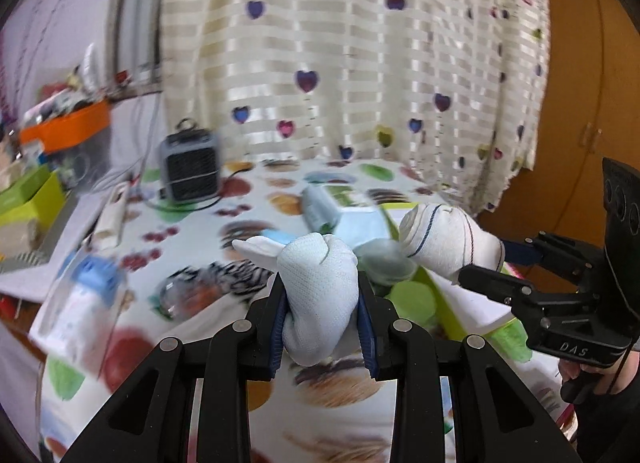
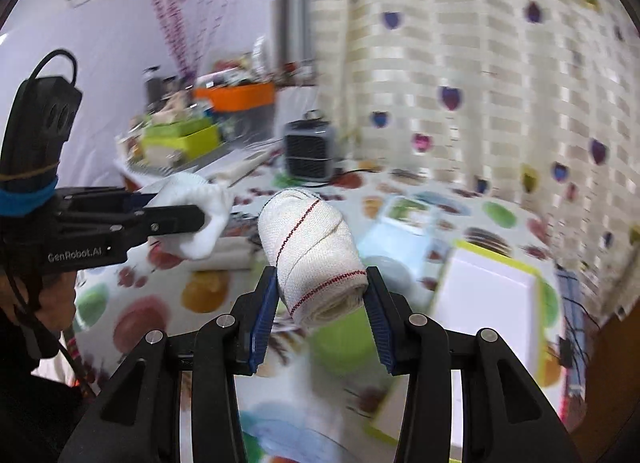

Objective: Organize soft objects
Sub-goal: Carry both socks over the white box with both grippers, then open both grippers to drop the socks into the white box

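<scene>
Trouble, if it comes, comes from the grips. The left tool (image 1: 322, 305) pinches a bunched white sock (image 1: 318, 299) at the lower centre of its view, with a loose end sticking out toward the upper left; that end could snag or pull the bundle free. The right tool (image 2: 322, 295) clamps a rolled bandage (image 2: 316, 255) at mid-frame, only by its near end, so the roll could pivot or slide out. Both soft things hang above the worktop (image 2: 208, 295), clear of it. Below the roll in the right-hand view sit a green cup (image 2: 340, 339) and a white tray (image 2: 484, 295) with a green rim; the background is smeared, so a hasty drop could miss the tray or tip the cup.
</scene>
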The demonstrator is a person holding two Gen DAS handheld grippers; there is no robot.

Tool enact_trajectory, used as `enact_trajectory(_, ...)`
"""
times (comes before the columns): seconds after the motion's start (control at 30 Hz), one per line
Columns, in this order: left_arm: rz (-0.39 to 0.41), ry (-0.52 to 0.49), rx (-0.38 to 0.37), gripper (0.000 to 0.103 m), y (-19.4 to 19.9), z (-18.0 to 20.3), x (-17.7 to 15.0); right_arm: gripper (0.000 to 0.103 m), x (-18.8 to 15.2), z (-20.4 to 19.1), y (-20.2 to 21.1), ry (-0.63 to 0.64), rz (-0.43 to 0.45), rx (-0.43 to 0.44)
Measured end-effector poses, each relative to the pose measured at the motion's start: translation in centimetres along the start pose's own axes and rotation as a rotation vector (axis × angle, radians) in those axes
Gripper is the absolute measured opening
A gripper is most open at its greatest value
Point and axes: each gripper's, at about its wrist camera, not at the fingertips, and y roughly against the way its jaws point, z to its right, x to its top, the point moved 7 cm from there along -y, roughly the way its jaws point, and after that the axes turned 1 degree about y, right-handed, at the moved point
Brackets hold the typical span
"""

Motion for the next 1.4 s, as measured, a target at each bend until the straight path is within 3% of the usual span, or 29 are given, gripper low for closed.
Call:
enact_trajectory(0.4, -0.001, -0.082, -0.103, 0.029, -3.2, 5.9, 2.4, 0.044, -2.3, 6.7, 1.9, -0.138, -0.016, -0.135)
enact_trajectory(0.63, -0.026, -0.093, -0.192, 0.029, -5.3, 9.0, 2.9, 0.044, -4.7, 10.3, 1.7, -0.242, -0.068, -0.209)
enact_trajectory(0.97, -0.118, -0.156, -0.309, 0.029, -9.3, 14.9, 1.3, 0.044, -9.3, 14.2, 0.8, -0.343, -0.186, -0.295)
enact_trajectory(1.4, -0.213, -0.206, -0.338, 0.03, -12.2, 17.7, -1.8, 0.048, -10.3, 14.9, 0.9, -0.331, -0.216, -0.36)
